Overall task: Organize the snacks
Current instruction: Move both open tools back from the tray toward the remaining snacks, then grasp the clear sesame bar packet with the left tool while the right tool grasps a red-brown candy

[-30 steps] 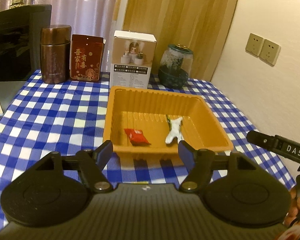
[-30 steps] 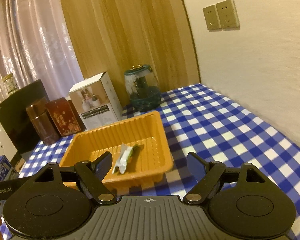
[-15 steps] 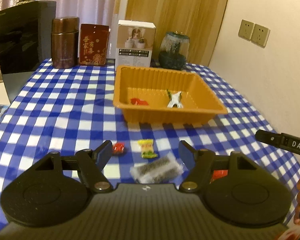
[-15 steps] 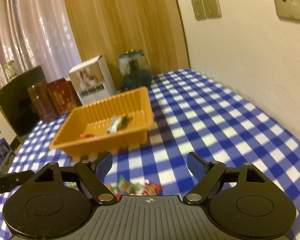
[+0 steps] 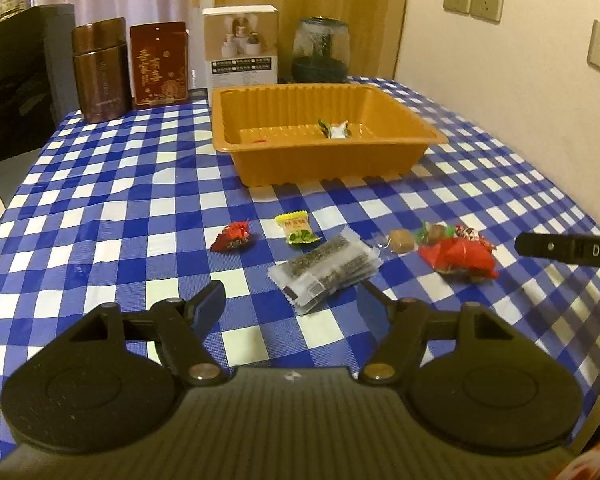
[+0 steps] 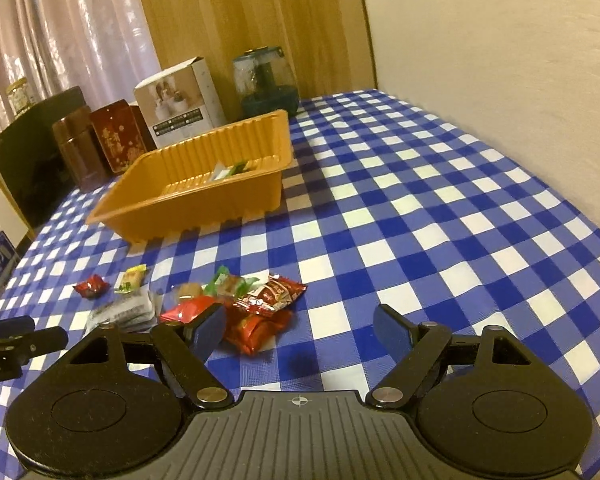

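Observation:
An orange tray (image 5: 400, 156) (image 6: 236, 204) on the checked cloth holds a white-green packet (image 5: 336, 129) and a red one. Loose snacks lie in front of it: a red candy (image 5: 234, 237), a yellow-green candy (image 5: 297, 230), a clear pack of dark bars (image 5: 326, 268), a brown candy (image 5: 401, 239) and a red packet pile (image 5: 458, 258) (image 6: 260, 308). My left gripper (image 5: 291, 304) is open and empty just short of the dark bar pack. My right gripper (image 6: 302, 326) is open and empty beside the red pile.
At the table's back stand a brown canister (image 5: 100, 70), a red tin (image 5: 159, 65), a white box (image 5: 241, 46) and a glass jar (image 5: 321, 50). A black appliance (image 5: 16, 80) is at the left. The wall runs along the right edge.
Both grippers have drawn back from the tray toward the table's near side and lowered. The loose snacks have come into view. Both stay open and empty.

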The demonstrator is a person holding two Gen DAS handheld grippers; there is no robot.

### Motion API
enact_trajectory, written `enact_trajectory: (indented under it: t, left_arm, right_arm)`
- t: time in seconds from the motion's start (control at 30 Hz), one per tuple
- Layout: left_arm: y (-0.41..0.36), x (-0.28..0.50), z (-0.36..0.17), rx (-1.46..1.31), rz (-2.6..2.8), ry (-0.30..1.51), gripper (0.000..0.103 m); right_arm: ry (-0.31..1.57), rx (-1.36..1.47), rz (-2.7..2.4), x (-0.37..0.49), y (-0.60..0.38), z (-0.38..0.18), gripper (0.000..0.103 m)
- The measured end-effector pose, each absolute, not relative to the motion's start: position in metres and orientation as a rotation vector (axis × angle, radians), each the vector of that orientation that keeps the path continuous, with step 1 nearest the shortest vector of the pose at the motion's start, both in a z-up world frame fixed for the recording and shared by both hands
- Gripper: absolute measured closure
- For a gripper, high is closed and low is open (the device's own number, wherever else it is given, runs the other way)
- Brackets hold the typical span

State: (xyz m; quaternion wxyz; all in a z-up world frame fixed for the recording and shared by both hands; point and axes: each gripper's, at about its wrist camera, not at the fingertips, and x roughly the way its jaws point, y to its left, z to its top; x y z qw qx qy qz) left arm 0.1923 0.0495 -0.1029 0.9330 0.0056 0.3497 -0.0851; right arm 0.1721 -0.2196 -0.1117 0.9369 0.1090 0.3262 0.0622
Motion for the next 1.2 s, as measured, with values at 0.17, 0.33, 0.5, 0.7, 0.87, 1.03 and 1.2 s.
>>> enact_trajectory:
  t: [0.17, 0.33, 0.5, 0.7, 0.87, 1.03, 1.2]
  left_arm:
    - [0.051, 0.198, -0.109, 0.027, -0.184, 0.727, 0.033]
    - [0.049, 0.208, -0.112, 0.054, -0.206, 0.729, 0.033]
    - [0.049, 0.216, -0.118, 0.067, -0.225, 0.735, 0.033]
    - [0.048, 0.223, -0.121, 0.075, -0.244, 0.734, 0.033]
    - [0.045, 0.23, -0.122, 0.091, -0.266, 0.726, 0.033]
    - [0.044, 0.237, -0.123, 0.092, -0.285, 0.731, 0.033]
    - [0.039, 0.241, -0.126, 0.119, -0.313, 0.741, 0.033]
  right_arm:
    - [0.678, 0.215, 0.135, 0.177, -0.213, -0.115, 0.022]
    - [0.706, 0.204, 0.157, 0.185, -0.204, -0.123, 0.031]
    - [0.73, 0.205, 0.162, 0.194, -0.197, -0.13, 0.037]
    - [0.748, 0.195, 0.154, 0.203, -0.188, -0.137, 0.046]
    - [0.738, 0.152, 0.154, 0.205, -0.181, -0.138, 0.054]
    - [0.743, 0.129, 0.165, 0.202, -0.182, -0.138, 0.072]
    - [0.749, 0.143, 0.159, 0.197, -0.188, -0.137, 0.073]
